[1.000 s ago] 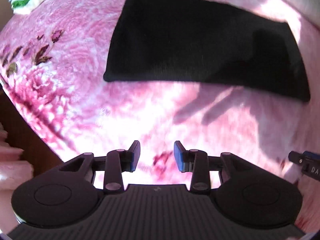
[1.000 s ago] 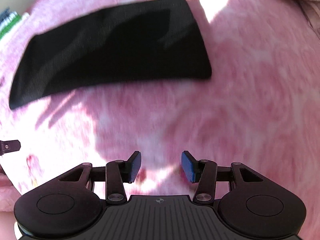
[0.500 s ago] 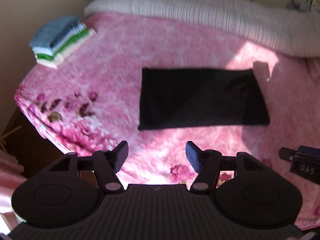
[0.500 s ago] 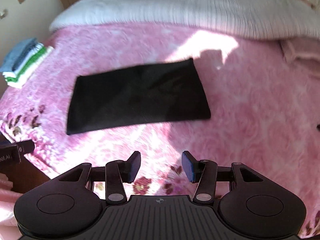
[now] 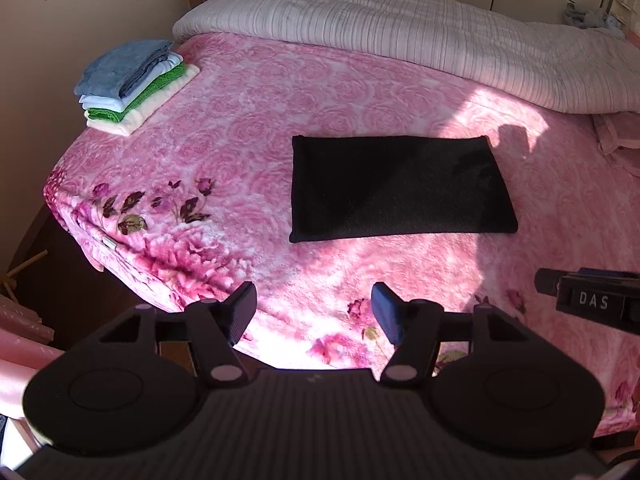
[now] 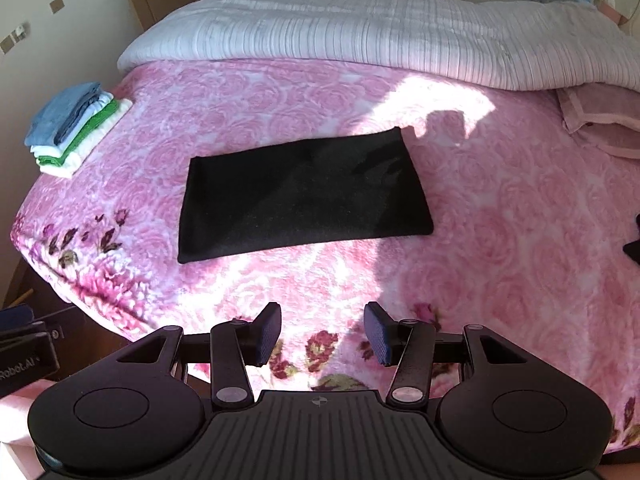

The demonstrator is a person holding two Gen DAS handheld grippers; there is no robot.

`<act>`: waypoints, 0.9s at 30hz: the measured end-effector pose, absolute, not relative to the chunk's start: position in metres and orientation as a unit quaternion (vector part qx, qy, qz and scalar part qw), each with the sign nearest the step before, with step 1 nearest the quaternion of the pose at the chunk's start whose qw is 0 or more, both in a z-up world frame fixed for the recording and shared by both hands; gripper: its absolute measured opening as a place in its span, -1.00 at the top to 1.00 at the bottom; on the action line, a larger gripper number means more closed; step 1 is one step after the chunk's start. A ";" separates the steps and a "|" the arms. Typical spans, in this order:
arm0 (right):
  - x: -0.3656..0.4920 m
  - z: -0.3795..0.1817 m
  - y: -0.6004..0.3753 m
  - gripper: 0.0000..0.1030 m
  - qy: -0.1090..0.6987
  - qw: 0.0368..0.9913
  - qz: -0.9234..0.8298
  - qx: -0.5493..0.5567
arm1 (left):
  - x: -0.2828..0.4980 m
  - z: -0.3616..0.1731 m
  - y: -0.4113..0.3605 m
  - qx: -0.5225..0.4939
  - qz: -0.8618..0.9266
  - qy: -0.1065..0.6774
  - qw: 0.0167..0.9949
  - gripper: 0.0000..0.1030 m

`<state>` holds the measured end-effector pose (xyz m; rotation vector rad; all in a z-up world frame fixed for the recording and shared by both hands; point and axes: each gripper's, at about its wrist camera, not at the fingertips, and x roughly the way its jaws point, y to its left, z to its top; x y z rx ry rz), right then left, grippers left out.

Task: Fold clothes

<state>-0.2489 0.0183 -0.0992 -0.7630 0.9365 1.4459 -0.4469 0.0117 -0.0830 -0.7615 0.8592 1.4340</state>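
Bed under a pink rose-patterned blanket, with folded laundry on top.
A black garment, folded into a flat rectangle, lies near the middle of the blanket. A stack of folded clothes in blue, white, green and cream sits at the far left corner, well apart from it. A grey-white striped quilt is bunched along the far side, and a pink cloth lies at the right.

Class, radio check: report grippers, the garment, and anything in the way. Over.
Left gripper open, empty. Right gripper open, empty. Black garment folded flat on pink blanket, untouched. Folded stack off at far corner; nothing in the way.
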 end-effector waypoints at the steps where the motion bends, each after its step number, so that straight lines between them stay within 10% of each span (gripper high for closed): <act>1: -0.250 -0.098 0.017 0.04 0.399 0.589 0.621 -0.329 | -0.446 -0.082 0.012 -0.329 0.619 0.373 0.607 -0.17; 27: -0.262 -0.106 0.082 0.04 0.378 0.576 0.627 -0.365 | -0.443 -0.092 0.081 -0.349 0.625 0.379 0.587 -0.17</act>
